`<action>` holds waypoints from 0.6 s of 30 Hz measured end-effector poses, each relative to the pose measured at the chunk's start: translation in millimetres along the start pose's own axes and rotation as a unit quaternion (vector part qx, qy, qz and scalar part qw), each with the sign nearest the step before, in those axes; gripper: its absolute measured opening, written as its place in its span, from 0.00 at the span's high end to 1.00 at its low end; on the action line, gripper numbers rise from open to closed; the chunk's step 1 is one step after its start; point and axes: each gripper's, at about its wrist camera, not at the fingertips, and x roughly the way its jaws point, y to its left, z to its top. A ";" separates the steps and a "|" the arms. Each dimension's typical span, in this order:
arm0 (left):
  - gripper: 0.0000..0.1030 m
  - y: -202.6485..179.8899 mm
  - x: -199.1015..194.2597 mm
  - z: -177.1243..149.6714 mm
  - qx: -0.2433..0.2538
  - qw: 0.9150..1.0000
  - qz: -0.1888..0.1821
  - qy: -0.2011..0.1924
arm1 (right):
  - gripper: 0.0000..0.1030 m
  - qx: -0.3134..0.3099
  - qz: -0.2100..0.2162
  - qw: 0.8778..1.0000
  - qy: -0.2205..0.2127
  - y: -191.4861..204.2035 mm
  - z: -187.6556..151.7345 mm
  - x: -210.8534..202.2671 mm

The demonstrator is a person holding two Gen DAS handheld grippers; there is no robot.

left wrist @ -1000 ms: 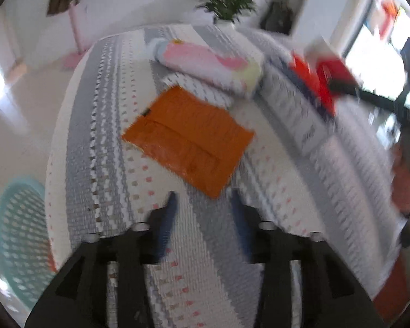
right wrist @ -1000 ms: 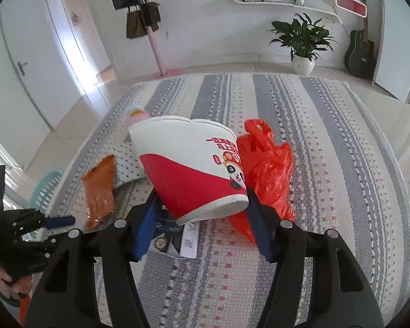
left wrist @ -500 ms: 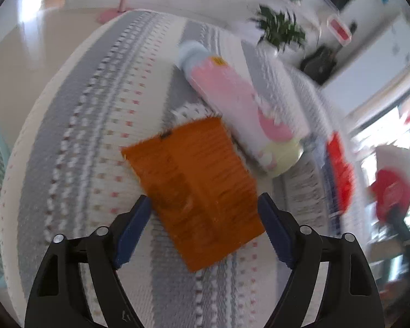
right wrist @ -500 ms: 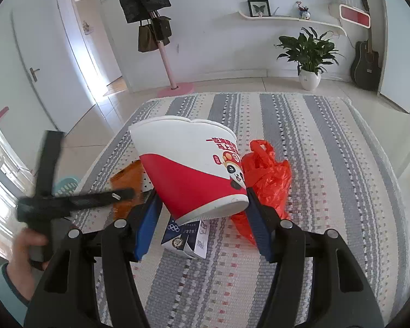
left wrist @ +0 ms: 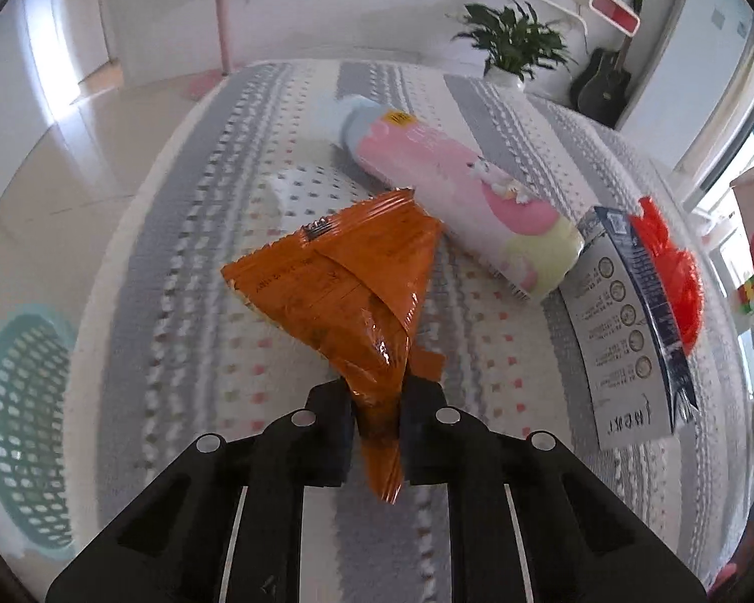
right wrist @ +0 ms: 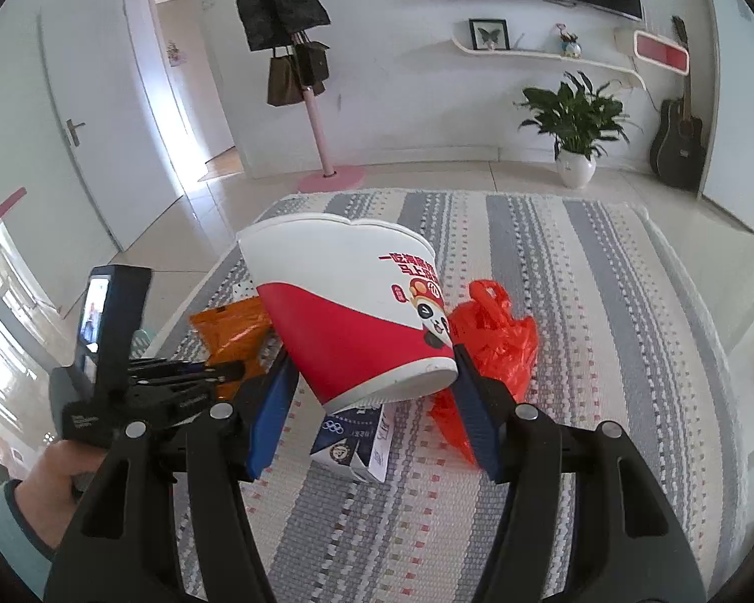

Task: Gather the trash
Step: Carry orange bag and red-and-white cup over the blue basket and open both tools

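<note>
Striped rug (right wrist: 603, 301) carries the trash. Right gripper (right wrist: 372, 392) clamped on red-white paper cup (right wrist: 347, 301), panda print, red Chinese text unreadable. Left gripper (left wrist: 374, 432) pinched tight on orange wrapper (left wrist: 347, 291), corner lifted off rug; print illegible.

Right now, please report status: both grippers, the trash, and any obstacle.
Left gripper shut on orange wrapper. Right gripper shut on red-and-white paper cup. Pink tube, carton, red bag remain on rug. Nothing in the way.
</note>
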 end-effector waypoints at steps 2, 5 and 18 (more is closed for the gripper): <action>0.90 9.3 -14.4 -8.1 -0.009 1.000 -0.016 -0.009 | 0.44 -0.006 0.005 1.000 -0.004 4.3 -0.2 -2.5; 0.90 26.8 -38.0 -16.7 -0.030 0.998 -0.049 -0.024 | 0.44 -0.016 0.016 1.000 -0.009 13.9 -1.2 -5.7; 0.90 126.3 -172.4 -40.1 -0.085 0.985 -0.079 -0.129 | 0.44 -0.078 0.077 0.993 -0.044 123.4 14.6 -24.8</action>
